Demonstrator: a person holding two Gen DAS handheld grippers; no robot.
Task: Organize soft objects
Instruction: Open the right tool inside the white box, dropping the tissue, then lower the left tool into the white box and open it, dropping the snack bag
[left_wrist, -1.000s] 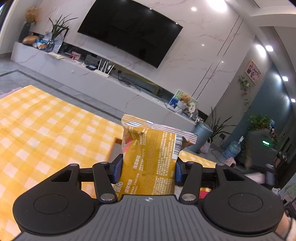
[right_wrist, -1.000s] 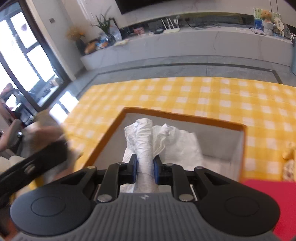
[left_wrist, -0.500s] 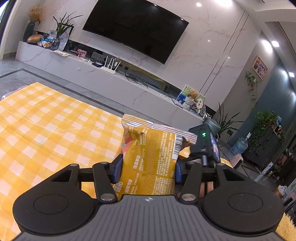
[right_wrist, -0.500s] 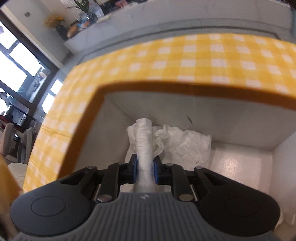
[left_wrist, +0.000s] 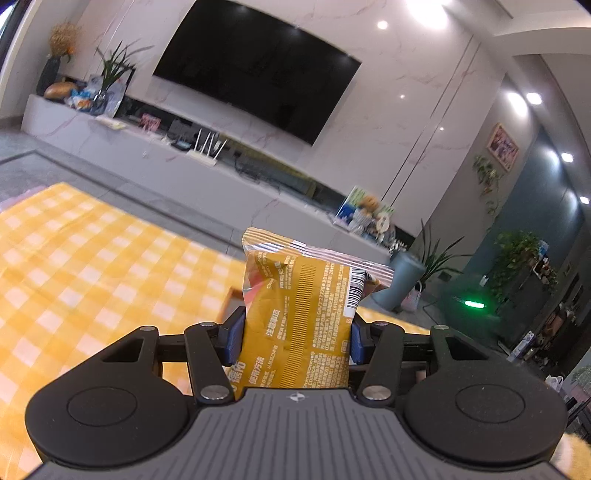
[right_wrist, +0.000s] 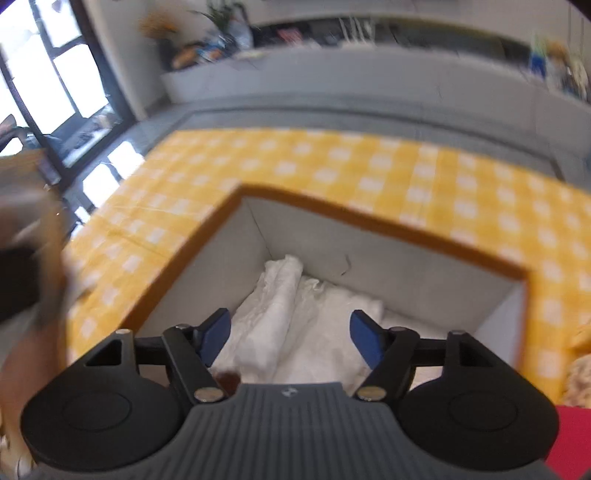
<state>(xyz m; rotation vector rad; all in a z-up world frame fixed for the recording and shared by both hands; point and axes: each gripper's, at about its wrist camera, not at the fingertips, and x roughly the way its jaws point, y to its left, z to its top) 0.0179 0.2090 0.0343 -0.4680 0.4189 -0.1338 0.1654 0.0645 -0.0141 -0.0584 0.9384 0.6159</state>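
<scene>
Right hand-held gripper (right_wrist: 290, 332), jaws just opened off the white cloth (right_wrist: 295, 328) in the box (right_wrist: 369, 221), should lift straight up; left hand-held gripper (left_wrist: 297, 341) clamps a snack packet (left_wrist: 299, 317) at twelve o'clock.

The lower end of the snack packet (left_wrist: 299, 317) is hidden behind the body of the left gripper (left_wrist: 297, 339). The small print on the packet is too fine to read. A box corner (left_wrist: 231, 299) shows beside the packet, the rest covered. In the right wrist view, the near part of the white cloth (right_wrist: 295, 332) is hidden under the gripper body. A blurred shape (right_wrist: 26, 280) at the left edge cannot be identified. A red item (right_wrist: 570, 435) and a pale fuzzy item (right_wrist: 580, 380) are cut off at the right edge.
</scene>
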